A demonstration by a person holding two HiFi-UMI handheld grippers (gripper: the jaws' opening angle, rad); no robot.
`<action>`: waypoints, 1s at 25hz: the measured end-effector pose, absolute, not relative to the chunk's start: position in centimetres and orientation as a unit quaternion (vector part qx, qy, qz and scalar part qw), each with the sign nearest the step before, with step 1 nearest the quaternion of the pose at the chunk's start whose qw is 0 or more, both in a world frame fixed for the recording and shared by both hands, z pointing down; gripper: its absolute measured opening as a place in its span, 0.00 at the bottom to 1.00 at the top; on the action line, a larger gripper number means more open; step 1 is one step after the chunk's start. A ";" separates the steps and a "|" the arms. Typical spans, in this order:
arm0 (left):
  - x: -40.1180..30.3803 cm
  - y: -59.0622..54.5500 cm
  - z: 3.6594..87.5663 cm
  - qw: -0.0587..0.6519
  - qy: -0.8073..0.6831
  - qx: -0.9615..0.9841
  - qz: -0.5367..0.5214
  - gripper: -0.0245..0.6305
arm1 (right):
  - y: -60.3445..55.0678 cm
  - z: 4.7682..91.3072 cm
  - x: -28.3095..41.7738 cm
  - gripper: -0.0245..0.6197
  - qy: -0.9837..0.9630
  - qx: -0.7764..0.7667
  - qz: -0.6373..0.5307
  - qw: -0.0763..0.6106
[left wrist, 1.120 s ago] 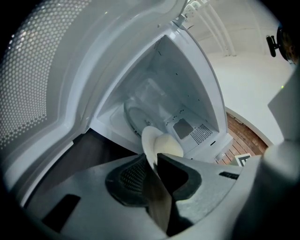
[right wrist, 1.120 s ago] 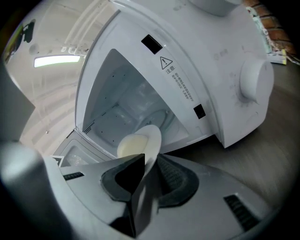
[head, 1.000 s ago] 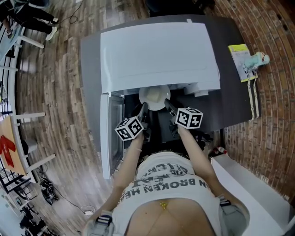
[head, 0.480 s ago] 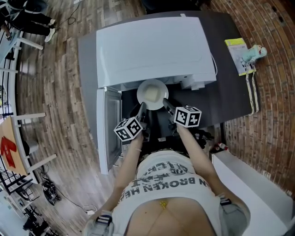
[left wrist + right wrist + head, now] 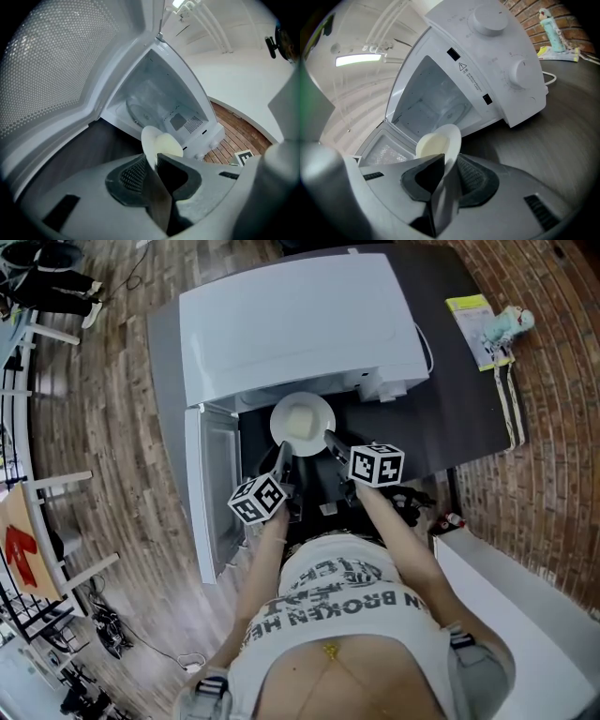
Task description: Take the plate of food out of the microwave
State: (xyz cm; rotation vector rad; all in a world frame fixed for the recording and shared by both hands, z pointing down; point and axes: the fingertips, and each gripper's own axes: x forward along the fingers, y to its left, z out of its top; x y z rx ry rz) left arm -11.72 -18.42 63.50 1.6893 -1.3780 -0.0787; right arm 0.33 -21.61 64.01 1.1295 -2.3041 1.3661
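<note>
Plate (image 5: 320, 408): round, white, pale yellow food (image 5: 299, 422) at its centre, just outside the open microwave (image 5: 291, 324).
Left gripper (image 5: 280, 457): clamped on the plate's rim.
Right gripper (image 5: 329, 438): clamped on the opposite rim.

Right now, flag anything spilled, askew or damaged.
Nothing stands out. The plate is out of the microwave, pinched at its rim by the left gripper and right gripper; the food sits on it, no spill visible.

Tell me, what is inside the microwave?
Only the glass turntable shows inside the microwave. The plate is outside, in front, and it hides part of the cavity's front edge.
</note>
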 end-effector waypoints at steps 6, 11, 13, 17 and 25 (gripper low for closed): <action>-11.6 -17.7 63.6 0.463 -0.561 0.685 -0.031 0.15 | -21.0 63.9 0.4 0.16 -0.786 0.384 0.469 0.119; -11.4 -17.5 63.4 0.463 -0.561 0.686 -0.034 0.15 | -21.0 63.8 0.5 0.16 -0.787 0.385 0.468 0.118; -11.4 -17.5 63.3 0.462 -0.560 0.686 -0.034 0.15 | -21.0 63.7 0.6 0.16 -0.787 0.386 0.468 0.116; -11.4 -17.7 63.2 0.461 -0.560 0.687 -0.034 0.15 | -21.3 63.6 0.5 0.16 -0.787 0.386 0.468 0.114; -11.6 -18.1 63.0 0.457 -0.563 0.688 -0.037 0.15 | -21.8 63.4 0.4 0.16 -0.789 0.384 0.466 0.112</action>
